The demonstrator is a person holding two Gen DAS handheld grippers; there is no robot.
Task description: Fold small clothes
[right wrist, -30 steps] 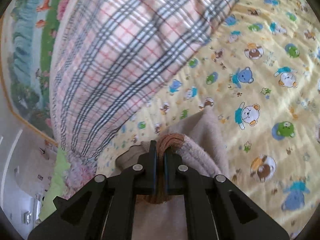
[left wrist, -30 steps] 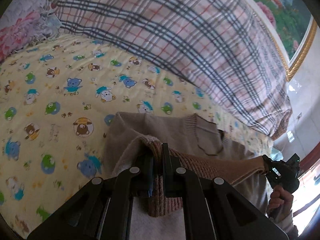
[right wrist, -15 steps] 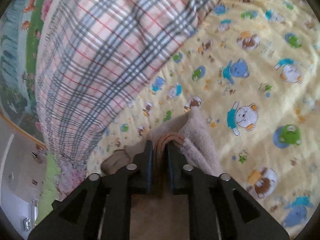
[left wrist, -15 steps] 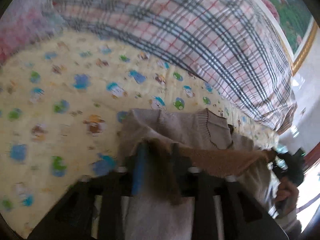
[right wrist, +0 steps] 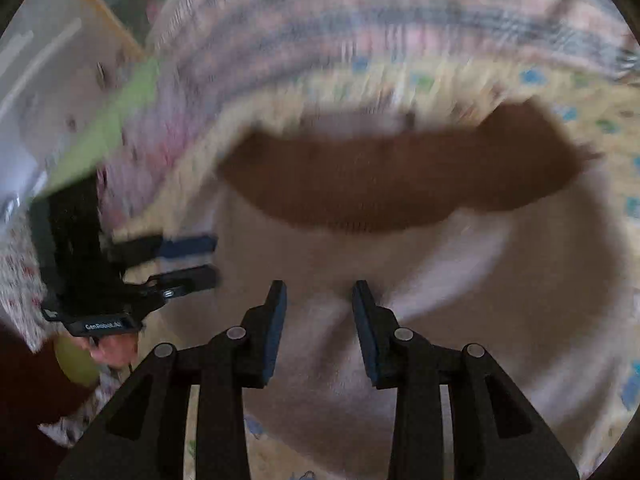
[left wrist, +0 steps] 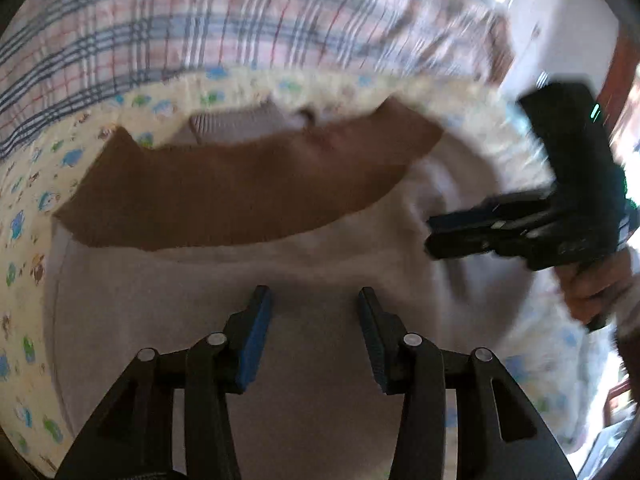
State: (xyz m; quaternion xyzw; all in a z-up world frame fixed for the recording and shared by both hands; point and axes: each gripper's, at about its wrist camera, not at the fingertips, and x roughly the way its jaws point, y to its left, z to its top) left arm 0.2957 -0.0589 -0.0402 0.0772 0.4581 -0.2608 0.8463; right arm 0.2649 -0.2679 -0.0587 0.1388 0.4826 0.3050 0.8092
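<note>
Beige knit, soft and slightly fuzzy, makes up the small sweater (left wrist: 248, 280) lying flat on the bed sheet (left wrist: 24, 208), a yellow cotton printed with cartoon animals. Its brown ribbed hem band (left wrist: 240, 192) runs crosswise as a long strip folded over the body; a ribbed cuff (left wrist: 236, 124) peeks out beyond it, toward the plaid quilt (left wrist: 200, 20). Both views are blurred. Pointing steeply down over the beige body, the left hand-held gripper (left wrist: 316, 332) has just been opening, jaws apart with nothing between them. The right hand-held gripper (right wrist: 320, 324) has likewise just opened, jaws apart and empty over the cloth. A hand (left wrist: 592, 288) grips the right one's handle.
</note>
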